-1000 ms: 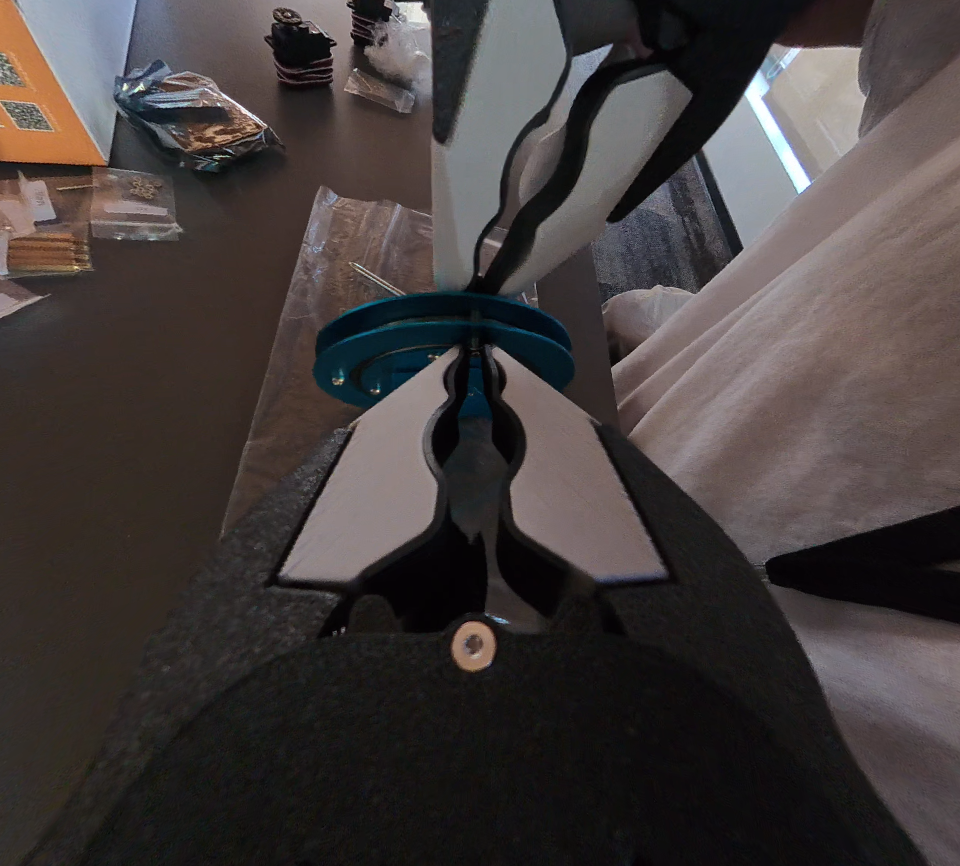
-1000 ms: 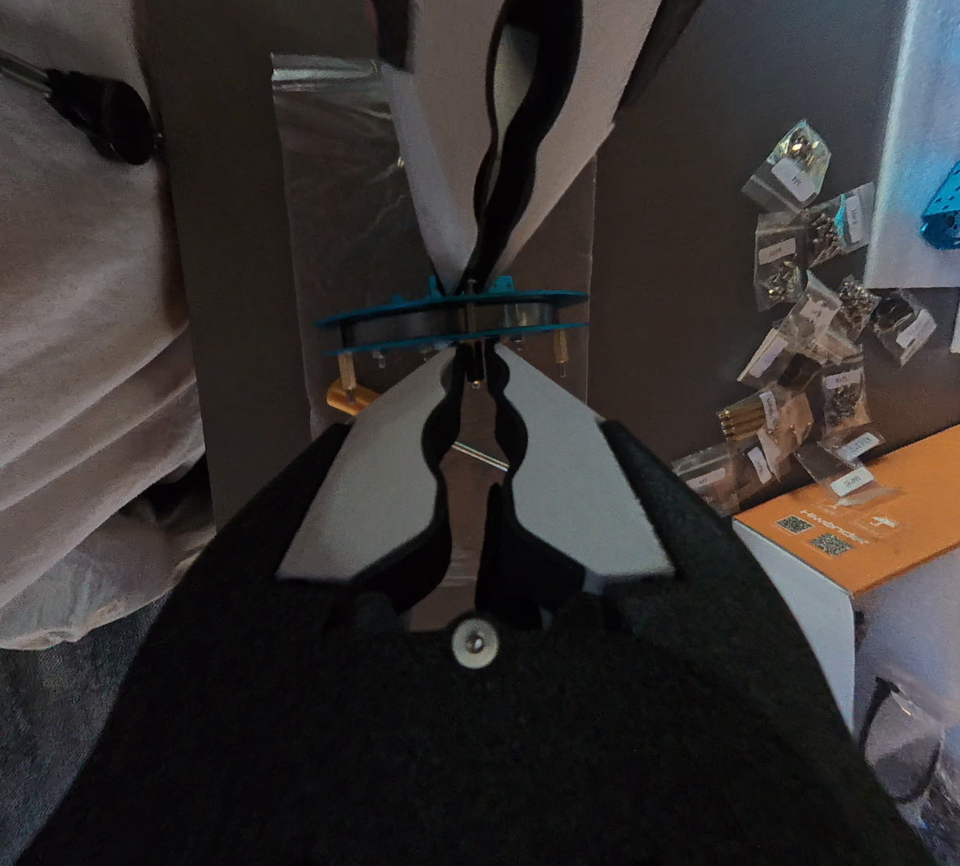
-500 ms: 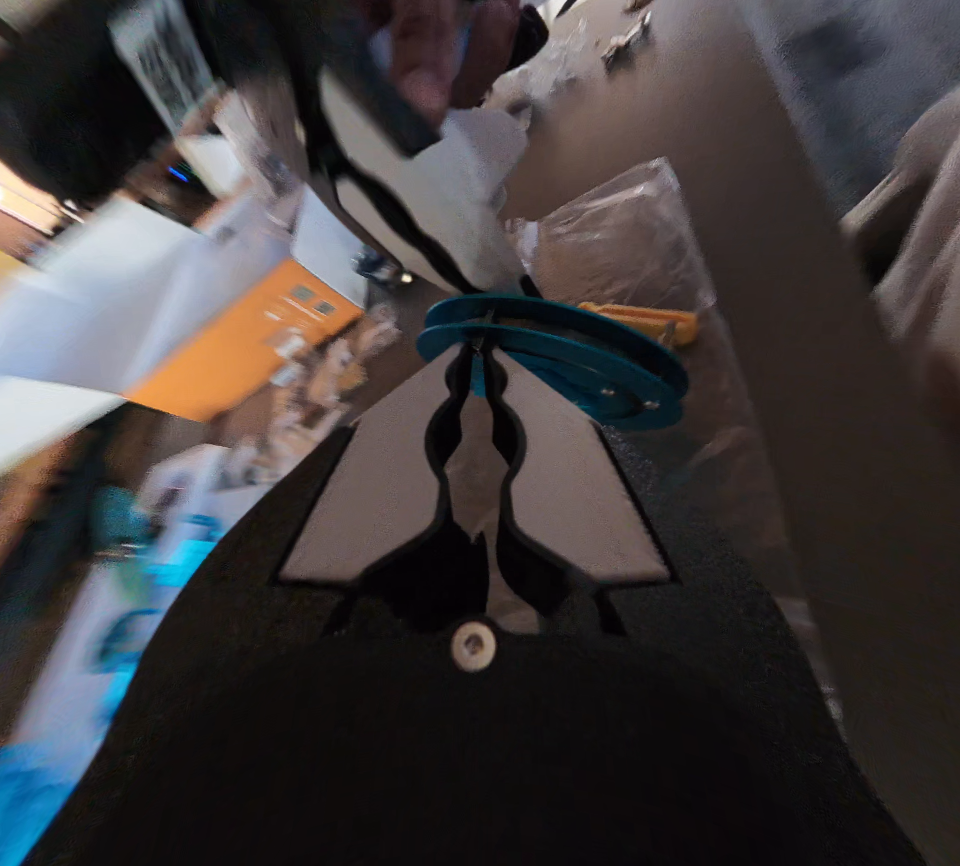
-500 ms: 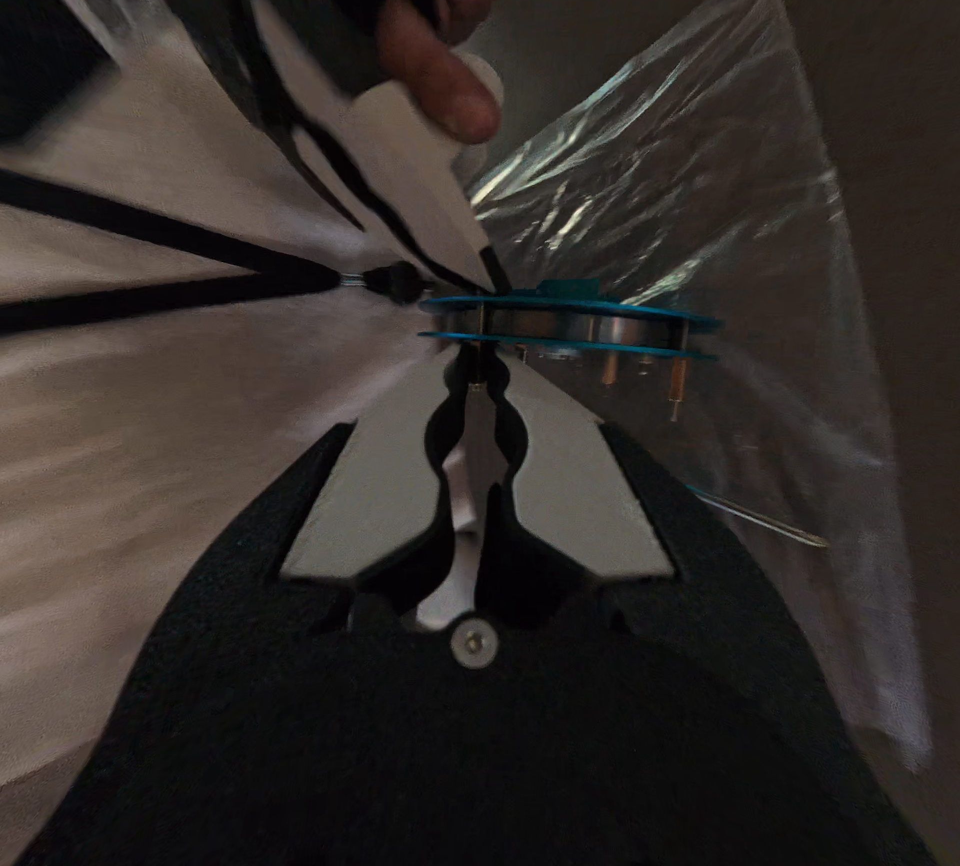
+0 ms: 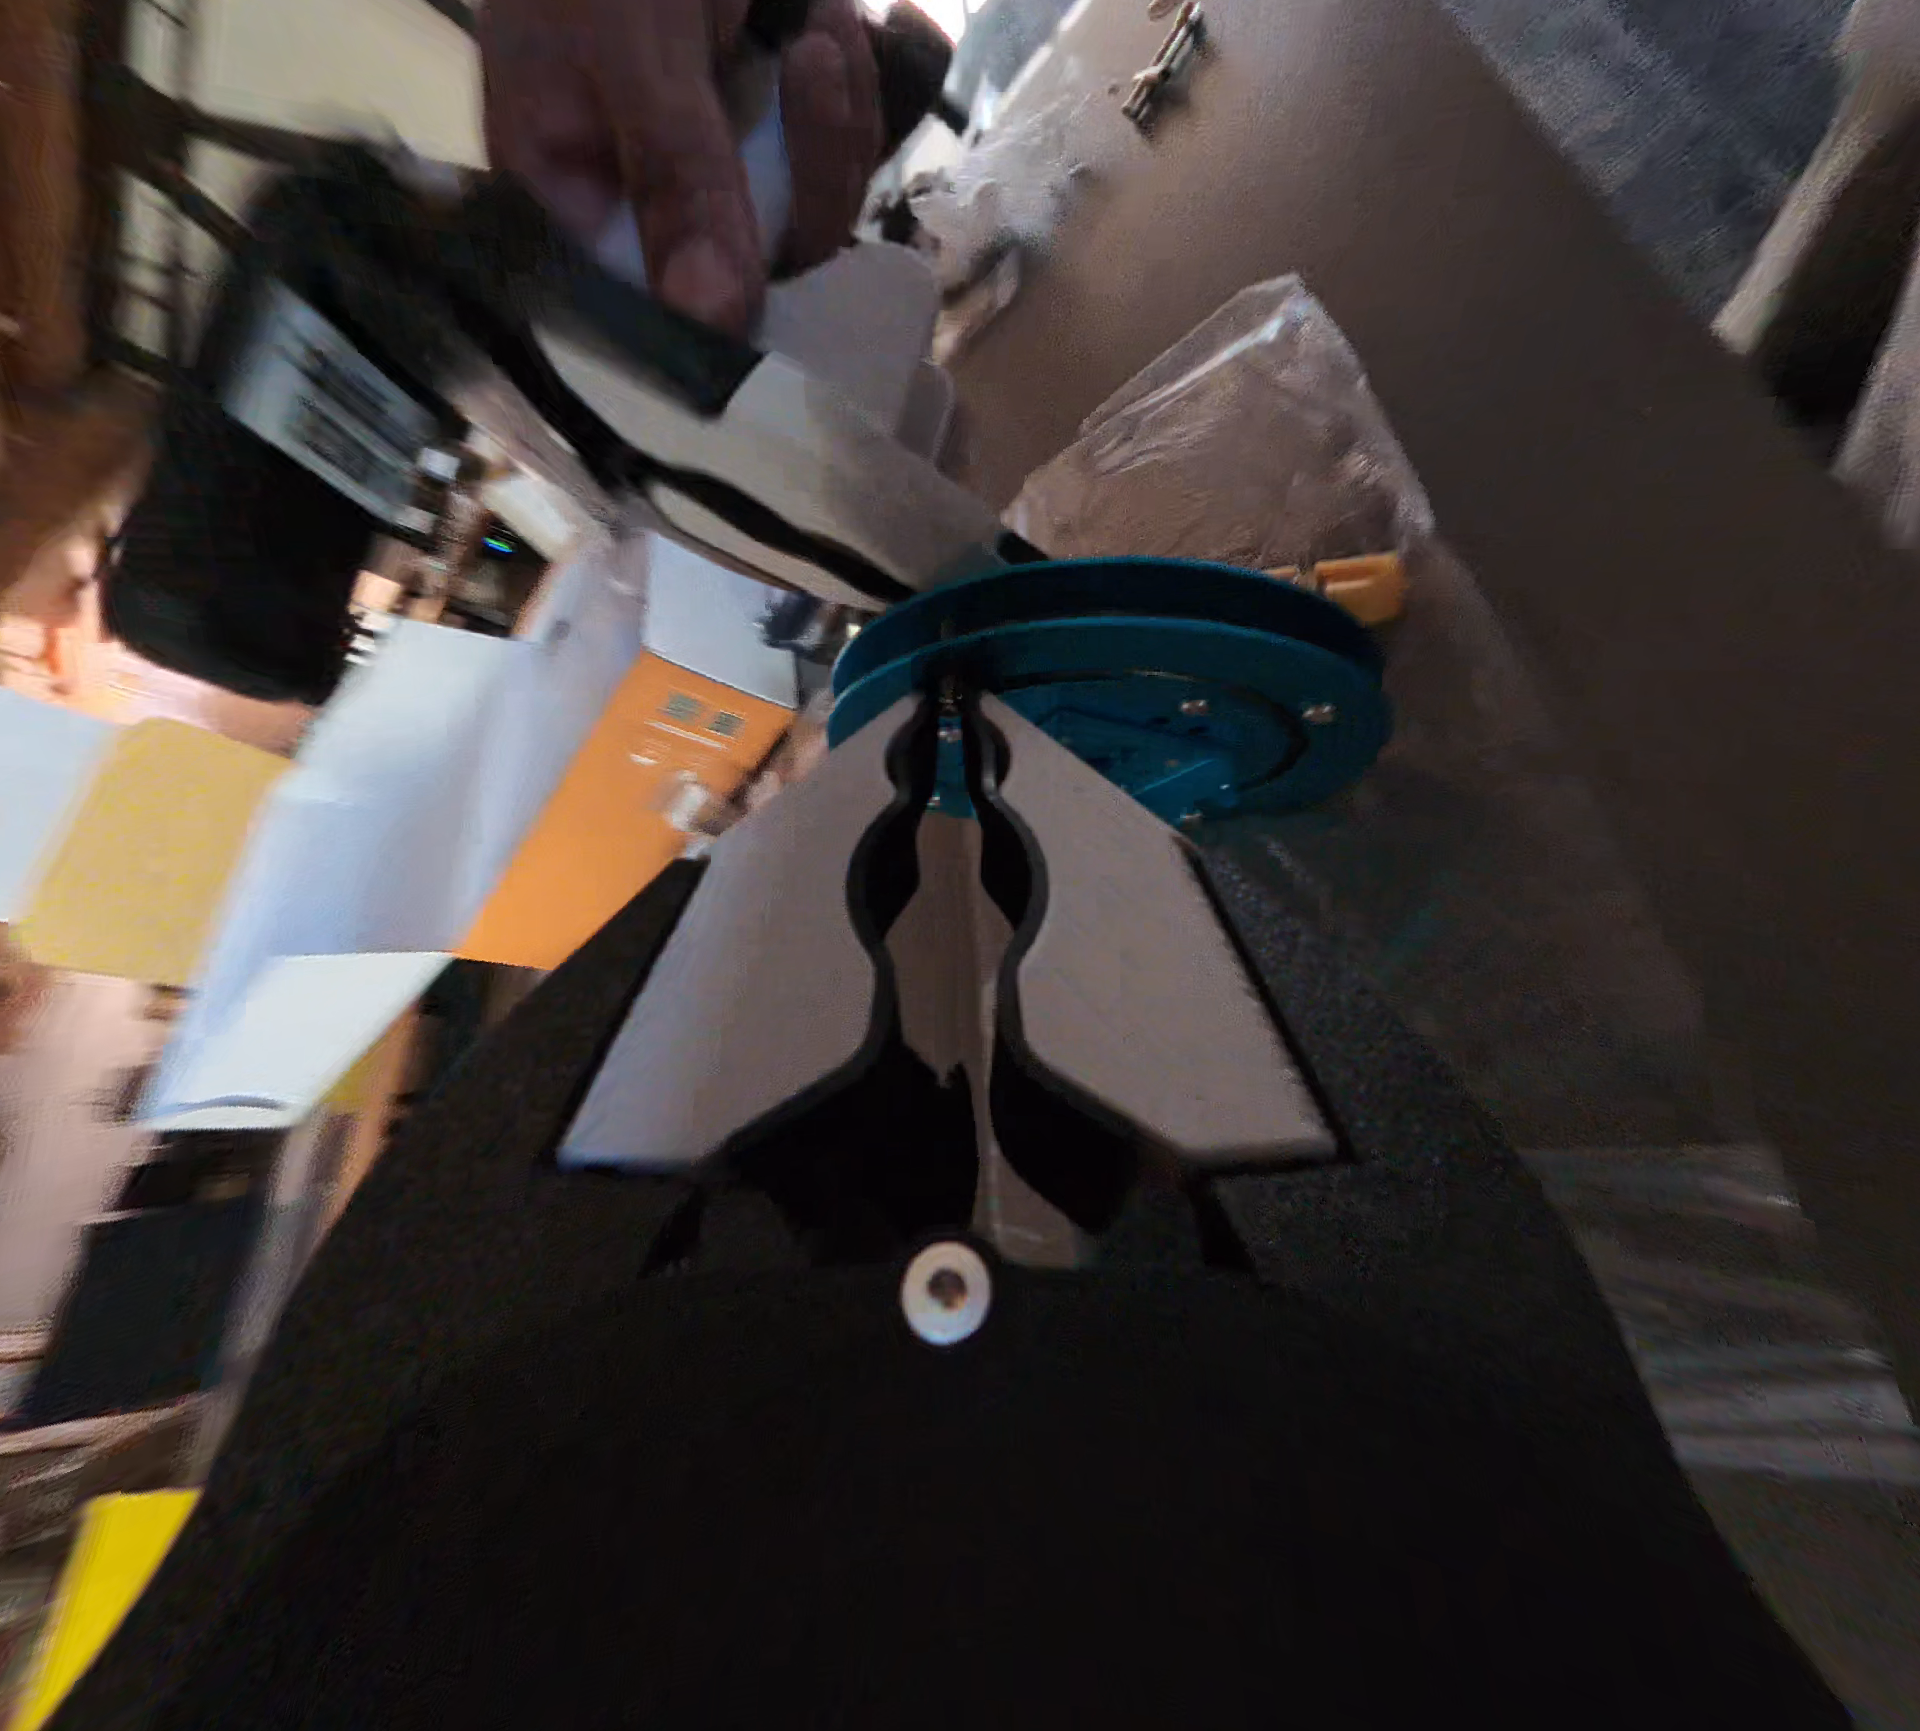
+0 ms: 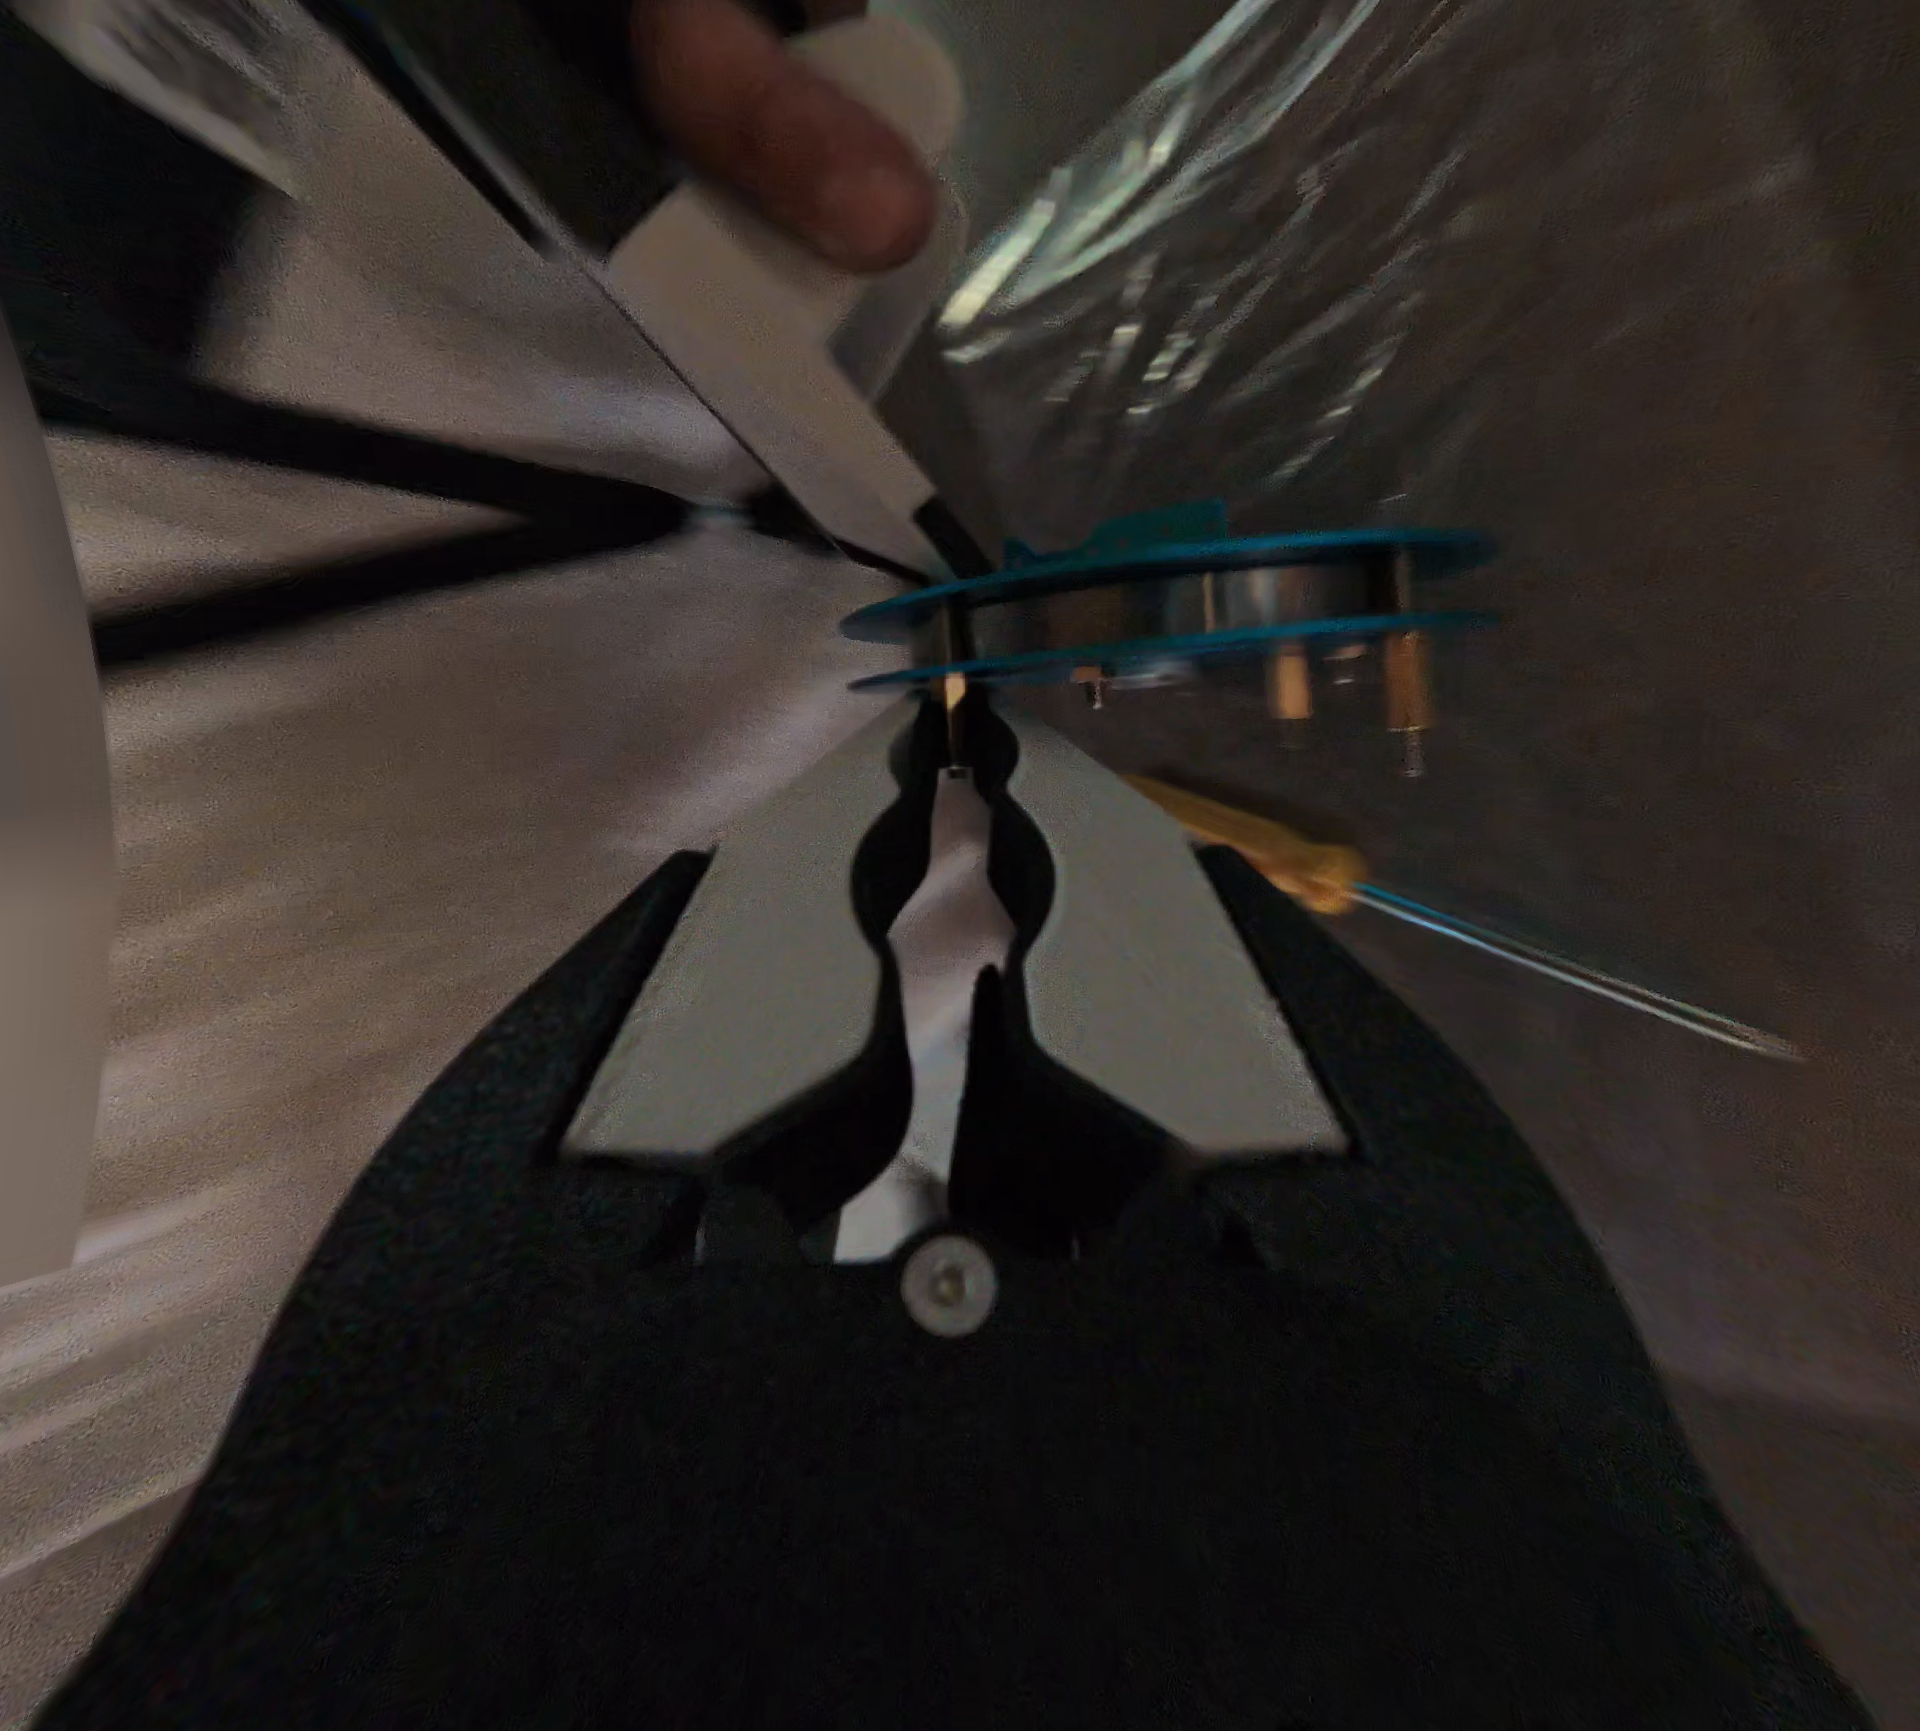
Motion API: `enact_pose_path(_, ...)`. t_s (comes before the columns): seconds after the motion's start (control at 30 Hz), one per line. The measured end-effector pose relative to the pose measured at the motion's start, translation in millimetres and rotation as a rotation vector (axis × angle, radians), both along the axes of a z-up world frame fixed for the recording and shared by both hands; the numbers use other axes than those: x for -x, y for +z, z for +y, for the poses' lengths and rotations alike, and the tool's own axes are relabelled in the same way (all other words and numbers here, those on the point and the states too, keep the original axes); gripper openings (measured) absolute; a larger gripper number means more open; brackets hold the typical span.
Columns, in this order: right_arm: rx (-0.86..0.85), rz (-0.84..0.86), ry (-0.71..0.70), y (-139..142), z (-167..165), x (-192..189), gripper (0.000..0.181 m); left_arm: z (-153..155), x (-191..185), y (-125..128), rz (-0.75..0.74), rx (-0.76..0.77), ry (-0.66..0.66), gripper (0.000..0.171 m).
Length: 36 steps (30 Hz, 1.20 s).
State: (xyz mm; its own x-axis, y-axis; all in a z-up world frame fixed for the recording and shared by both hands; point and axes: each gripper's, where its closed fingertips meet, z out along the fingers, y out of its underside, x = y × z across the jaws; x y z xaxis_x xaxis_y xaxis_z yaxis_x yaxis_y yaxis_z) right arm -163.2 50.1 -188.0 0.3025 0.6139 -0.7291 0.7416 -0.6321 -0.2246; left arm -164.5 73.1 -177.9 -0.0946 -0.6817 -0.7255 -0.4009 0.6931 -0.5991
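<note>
Both tongs, left (image 5: 951, 694) and right (image 6: 956, 725), pinch one blue disc assembly (image 5: 1132, 673) above a plastic bag (image 5: 1226, 434).

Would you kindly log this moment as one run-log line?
left gripper: shut on blue two-disc metal assembly | right gripper: shut on same assembly's brass standoff | below: clear plastic bag, dark table

Plastic: a clear crinkled plastic bag (image 5: 1236, 455) lies flat on the dark brown table (image 5: 1538, 393).
Tool: a yellow-handled screwdriver (image 6: 1299, 860) lies on the bag.
Box: an orange and white cardboard box (image 5: 623, 808) stands farther off, blurred.
</note>
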Motion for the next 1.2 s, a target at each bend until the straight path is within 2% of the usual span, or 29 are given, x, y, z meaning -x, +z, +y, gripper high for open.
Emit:
enact_pose_path(0.03,0.144,0.067,-0.053,3,0,2,0.002,2,0,0,-0.014,-0.035,0.015,0.003)
enact_pose_path(0.07,0.203,0.114,-0.092,5,3,4,0.002,7,1,0,-0.018,0.002,0.042,0.003)
enact_pose_path(0.1,0.151,0.128,-0.097,4,6,6,0.002,11,1,0,-0.017,0.082,0.065,0.003)
enact_pose_path(0.23,-0.563,-0.051,0.124,-3,23,1,0.007,13,4,-2,0.019,0.661,0.093,0.003)
enact_pose_path(0.3,-0.835,-0.156,0.225,-5,29,-1,0.007,11,6,-1,0.045,0.812,0.075,0.003)
enact_pose_path(0.37,-0.941,-0.226,0.292,-6,32,-3,0.004,5,5,-1,0.067,0.898,0.052,0.004)
enact_pose_path(0.4,-0.909,-0.239,0.290,-6,30,-3,0.003,4,5,-1,0.071,0.862,0.041,0.004)
enact_pose_path(0.47,-0.682,-0.199,0.223,-6,22,-4,0.003,2,3,-1,0.057,0.610,0.024,0.003)
enact_pose_path(0.5,-0.513,-0.154,0.146,-6,19,-4,0.003,4,2,-2,0.035,0.393,0.030,0.002)
enact_pose_path(0.57,-0.032,-0.016,-0.040,0,8,0,0.002,7,0,-1,0.001,-0.009,0.051,0.003)
enact_pose_path(0.6,0.154,0.057,-0.087,4,4,1,0.003,6,-1,0,-0.009,-0.075,0.051,0.003)
enact_pose_path(0.63,0.256,0.108,-0.121,5,3,3,0.003,7,0,0,-0.012,-0.052,0.061,0.003)
enact_pose_path(0.67,0.231,0.130,-0.130,5,4,6,0.003,10,1,0,-0.010,0.024,0.080,0.003)
enact_pose_path(0.7,0.103,0.115,-0.092,3,5,6,0.004,10,2,0,-0.005,0.133,0.082,0.003)
enact_pose_path(0.77,-0.266,0.008,0.033,-2,9,3,0.006,6,3,-2,0.023,0.421,0.083,0.003)
enact_pose_path(0.83,-0.644,-0.122,0.155,-4,19,-1,0.006,7,4,-2,0.050,0.642,0.086,0.003)
enact_pose_path(0.9,-0.882,-0.224,0.255,-5,26,-4,0.005,5,4,-2,0.068,0.756,0.070,0.003)
enact_pose_path(0.93,-0.900,-0.262,0.262,-6,28,-5,0.003,3,4,-1,0.068,0.742,0.059,0.003)
enact_pose_path(0.97,-0.818,-0.266,0.237,-7,26,-7,0.002,1,3,-1,0.059,0.651,0.043,0.003)
enact_pose_path(1.07,-0.206,-0.093,0.008,-3,9,-2,0.002,3,0,-1,0.028,0.124,0.056,0.003)
enact_pose_path(1.1,-0.017,-0.012,-0.056,0,6,1,0.002,5,-1,0,0.013,0.002,0.066,0.003)
enact_pose_path(1.17,0.250,0.112,-0.130,5,2,5,0.002,6,0,0,-0.004,-0.108,0.068,0.003)
enact_pose_path(1.2,0.273,0.144,-0.154,6,4,7,0.002,8,1,0,0.000,-0.086,0.087,0.003)
